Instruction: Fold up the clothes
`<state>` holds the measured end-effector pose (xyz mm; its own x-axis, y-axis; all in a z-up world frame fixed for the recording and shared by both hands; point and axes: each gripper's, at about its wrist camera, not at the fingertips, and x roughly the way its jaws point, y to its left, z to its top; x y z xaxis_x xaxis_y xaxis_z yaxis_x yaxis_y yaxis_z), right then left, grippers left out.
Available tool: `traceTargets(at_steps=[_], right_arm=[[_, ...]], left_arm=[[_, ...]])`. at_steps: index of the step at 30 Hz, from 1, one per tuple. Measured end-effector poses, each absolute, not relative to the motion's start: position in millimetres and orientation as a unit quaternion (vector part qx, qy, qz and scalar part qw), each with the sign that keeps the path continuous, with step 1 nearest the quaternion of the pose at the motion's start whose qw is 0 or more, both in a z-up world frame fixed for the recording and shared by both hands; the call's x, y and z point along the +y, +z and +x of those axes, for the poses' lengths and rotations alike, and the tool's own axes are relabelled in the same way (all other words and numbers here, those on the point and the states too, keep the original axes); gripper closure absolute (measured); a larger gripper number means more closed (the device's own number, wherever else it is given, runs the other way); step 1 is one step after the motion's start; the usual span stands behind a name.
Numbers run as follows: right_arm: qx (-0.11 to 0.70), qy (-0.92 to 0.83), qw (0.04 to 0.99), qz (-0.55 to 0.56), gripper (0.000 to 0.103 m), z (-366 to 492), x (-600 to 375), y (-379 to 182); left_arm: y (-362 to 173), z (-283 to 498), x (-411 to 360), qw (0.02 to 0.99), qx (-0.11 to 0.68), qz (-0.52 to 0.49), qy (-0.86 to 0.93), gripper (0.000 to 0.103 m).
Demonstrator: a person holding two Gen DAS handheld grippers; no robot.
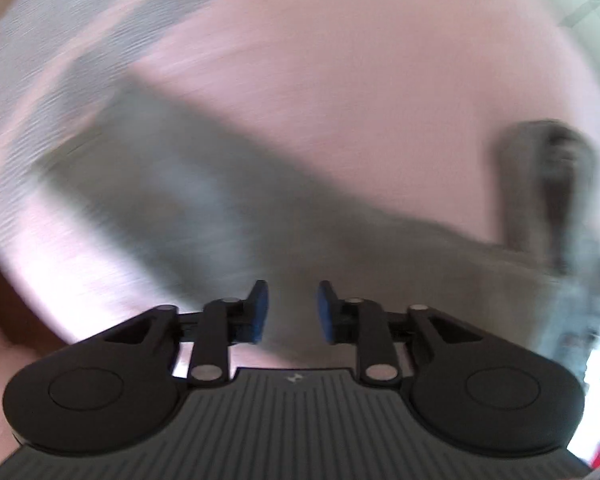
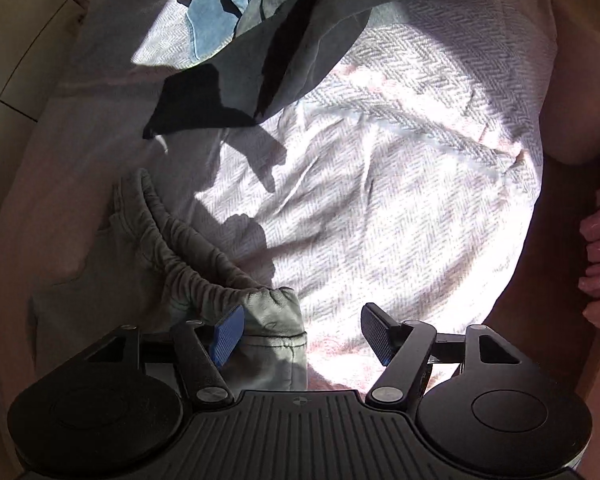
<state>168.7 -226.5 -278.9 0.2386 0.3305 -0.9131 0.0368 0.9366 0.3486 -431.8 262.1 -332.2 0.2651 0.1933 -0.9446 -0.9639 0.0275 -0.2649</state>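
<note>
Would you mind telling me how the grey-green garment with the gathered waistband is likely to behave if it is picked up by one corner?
The grey-green garment is probably floppy: it lies crumpled with soft folds. Its gathered waistband looks elastic, so it may stretch and sag.

- A bed carries everything, covered with a pale pink blanket (image 2: 400,184) woven in a grey zigzag pattern.
- Hard sunlight falls across its middle and throws sharp, dark shadows.
- At the far left lies a pale tiled floor (image 2: 8,60).
- The left wrist view is badly smeared; its pink surface (image 1: 340,80) is probably the same blanket.
</note>
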Motion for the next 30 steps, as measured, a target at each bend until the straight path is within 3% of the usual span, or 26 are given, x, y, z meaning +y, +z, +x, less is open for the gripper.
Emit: traceTargets(at_steps=[6, 11, 17, 18, 19, 20, 22, 26, 30], right_arm=[[0.609, 0.144, 0.756, 0.193, 0.035, 182, -200, -275], [0.598, 0.179, 0.751, 0.216, 0.035, 196, -196, -273], [0.595, 0.159, 0.730, 0.296, 0.035, 213, -206, -283], [0.598, 0.155, 0.727, 0.302, 0.035, 216, -204, -287], [0.601, 0.154, 0.725, 0.300, 0.035, 218, -199, -291], [0.604, 0.153, 0.723, 0.297, 0.035, 220, -195, -295], [0.610, 0.153, 0.720, 0.294, 0.035, 225, -184, -301], [0.608, 0.168, 0.718, 0.295, 0.035, 237, -157, -301], [0.603, 0.188, 0.717, 0.294, 0.035, 249, -126, -299]], left_arm=[[-357, -327, 290, 0.691, 0.317, -0.534, 0.369, 0.049], [-410, -250, 311, 0.688, 0.341, -0.546, 0.335, 0.049], [-458, -214, 325, 0.615, 0.312, -0.631, 0.355, 0.048], [-465, -211, 327, 0.603, 0.308, -0.640, 0.363, 0.055], [-468, -209, 328, 0.598, 0.308, -0.642, 0.368, 0.077], [-468, -207, 329, 0.597, 0.307, -0.642, 0.370, 0.085], [-433, -206, 341, 0.639, 0.298, -0.597, 0.383, 0.095], [-335, -207, 374, 0.742, 0.268, -0.461, 0.407, 0.096], [-219, -224, 434, 0.804, 0.251, -0.257, 0.474, 0.093]])
